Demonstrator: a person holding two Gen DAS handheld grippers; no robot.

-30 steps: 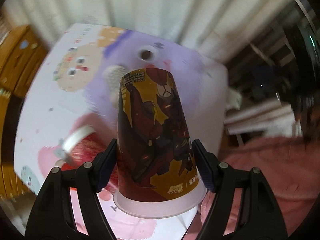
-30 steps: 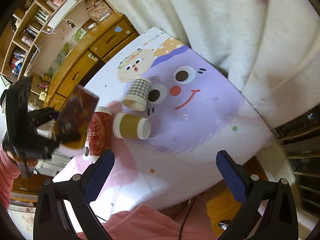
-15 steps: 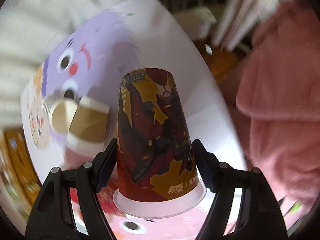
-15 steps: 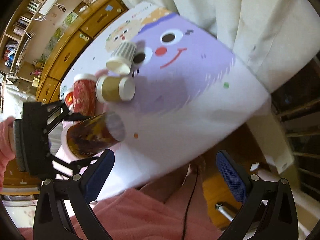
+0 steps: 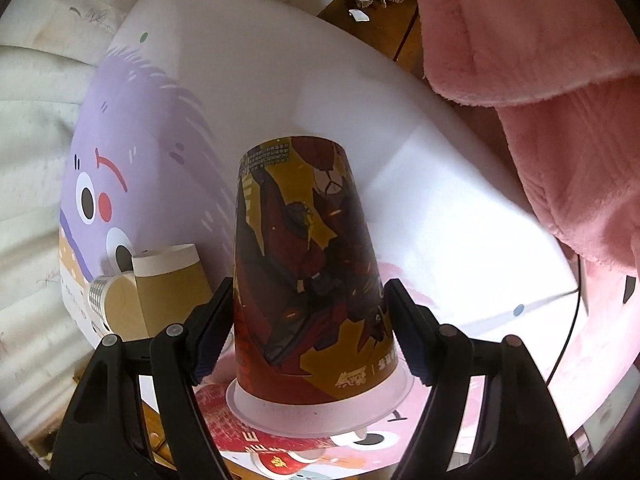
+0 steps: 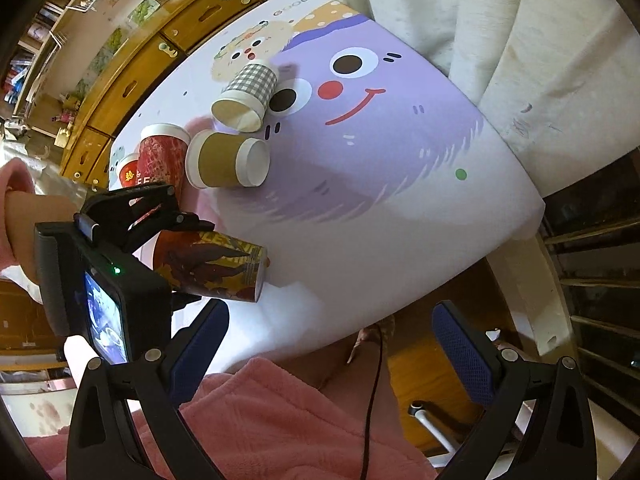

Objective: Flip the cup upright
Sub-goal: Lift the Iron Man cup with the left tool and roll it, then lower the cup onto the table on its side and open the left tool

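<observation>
Desk (image 6: 400, 240), printed cup (image 5: 312, 280), two grippers: flip partly done.
Left gripper (image 5: 308, 320) clamps the cup near its rim, held sideways just above the desk, base forward; righting and setting down remain. Right gripper (image 6: 328, 344) spread wide, empty.

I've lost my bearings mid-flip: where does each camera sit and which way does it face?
Left wrist: on the left gripper, looking along the clamped printed cup down at the table; pink sleeve at right.
Right wrist: on the open right gripper, facing the table, left gripper and forearm.
Shared: printed cup, brown cup.
</observation>
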